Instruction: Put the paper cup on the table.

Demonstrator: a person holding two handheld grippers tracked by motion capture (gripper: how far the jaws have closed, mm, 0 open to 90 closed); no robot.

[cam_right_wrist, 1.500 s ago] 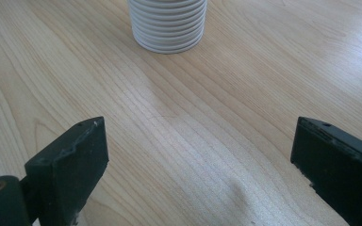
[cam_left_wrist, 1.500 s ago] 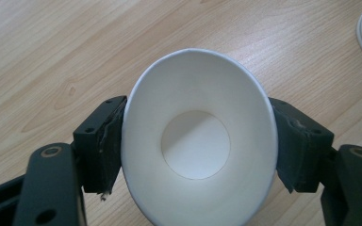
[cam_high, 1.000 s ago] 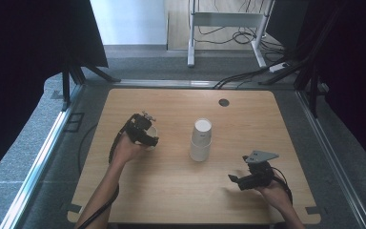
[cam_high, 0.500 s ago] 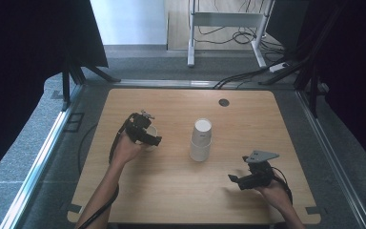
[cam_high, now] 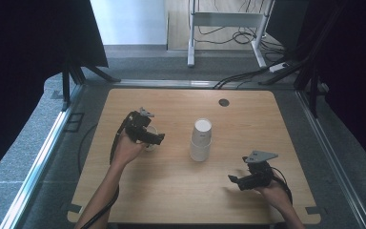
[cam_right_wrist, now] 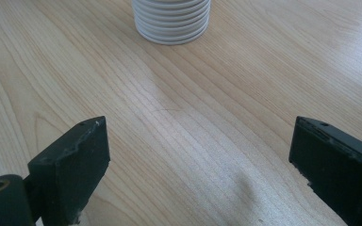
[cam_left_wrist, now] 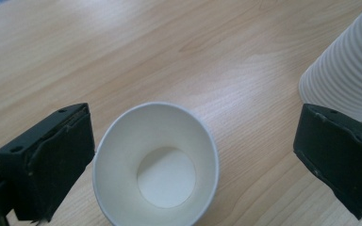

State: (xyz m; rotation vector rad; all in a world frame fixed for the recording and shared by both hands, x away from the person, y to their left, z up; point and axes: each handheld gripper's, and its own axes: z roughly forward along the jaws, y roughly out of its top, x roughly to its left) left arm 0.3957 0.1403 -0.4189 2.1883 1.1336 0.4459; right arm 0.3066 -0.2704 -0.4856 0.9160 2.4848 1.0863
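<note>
Cup (cam_left_wrist: 156, 165) stands upright at frame bottom, freed between the left gripper's (cam_left_wrist: 195, 160) just-opened jaws for set-down, while the right gripper (cam_right_wrist: 200, 165) idles, released.

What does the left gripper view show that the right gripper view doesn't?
The left gripper view looks down into a single paper cup standing open side up between the left gripper's wide-open jaws, which have just been opening. The right gripper view has bare table between the right gripper's open jaws. Both views take in the ribbed stack of cups and the wooden top.
</note>
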